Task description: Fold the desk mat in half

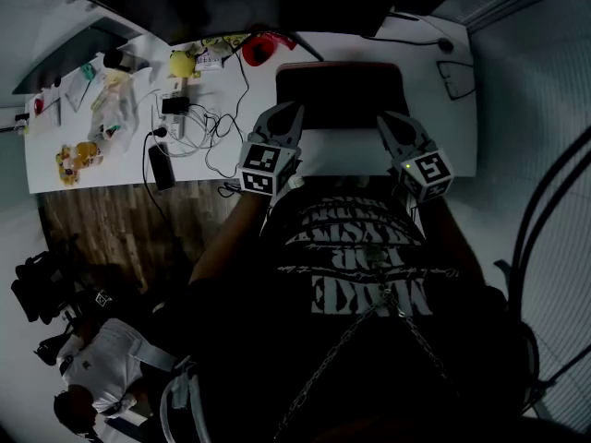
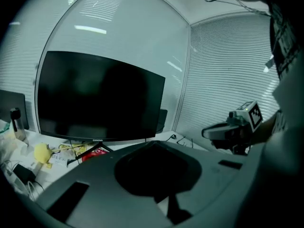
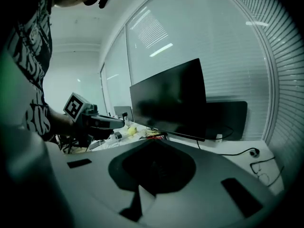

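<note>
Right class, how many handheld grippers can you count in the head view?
2. The left gripper is by the desk mat's near-left corner, the right gripper by its near-right corner. None seems hidden.

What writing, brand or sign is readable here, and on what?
"coocaa", as best I can read it: small logo on the monitor bezel.
T-shirt print: upside down, too blurred to read.
Left gripper and right gripper cubes: square patterns, no words.

Light: dim, cold, bluish throughout.
Source: ceiling strips (image 2: 90,29) mirrored in the glass wall (image 2: 142,37).
Shadow: my torso (image 1: 369,284) is near black.
Edges: bowed, black corners.
Focus: my jaws blur close up.
</note>
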Motion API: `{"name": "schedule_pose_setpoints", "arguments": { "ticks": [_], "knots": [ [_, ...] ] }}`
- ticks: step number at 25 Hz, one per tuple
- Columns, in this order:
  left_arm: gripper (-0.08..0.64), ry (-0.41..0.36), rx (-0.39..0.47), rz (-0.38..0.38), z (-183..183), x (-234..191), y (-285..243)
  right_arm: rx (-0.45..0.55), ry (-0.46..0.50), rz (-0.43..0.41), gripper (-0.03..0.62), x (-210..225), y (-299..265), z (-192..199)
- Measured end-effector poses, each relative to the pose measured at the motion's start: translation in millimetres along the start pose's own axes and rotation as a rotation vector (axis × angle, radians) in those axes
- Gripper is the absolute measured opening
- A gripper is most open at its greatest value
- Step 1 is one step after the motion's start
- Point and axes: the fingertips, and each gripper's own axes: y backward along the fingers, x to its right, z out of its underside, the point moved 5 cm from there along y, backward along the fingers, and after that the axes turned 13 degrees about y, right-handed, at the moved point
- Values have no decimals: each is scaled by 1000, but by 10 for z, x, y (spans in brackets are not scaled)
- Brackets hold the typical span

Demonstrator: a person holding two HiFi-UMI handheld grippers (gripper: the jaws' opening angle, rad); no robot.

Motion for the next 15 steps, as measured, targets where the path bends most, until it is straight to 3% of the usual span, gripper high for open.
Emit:
{"name": "schedule_pose_setpoints", "arguments": {
  "ticks": [4,15],
  "knots": [
    [6,35,-13,16,71,-65,140,-3,35,33,-1,-80,52,-63],
    [6,-4,6,72,87,-96,466,21,4,132,-2,-460,195,-269]
  ]
}}
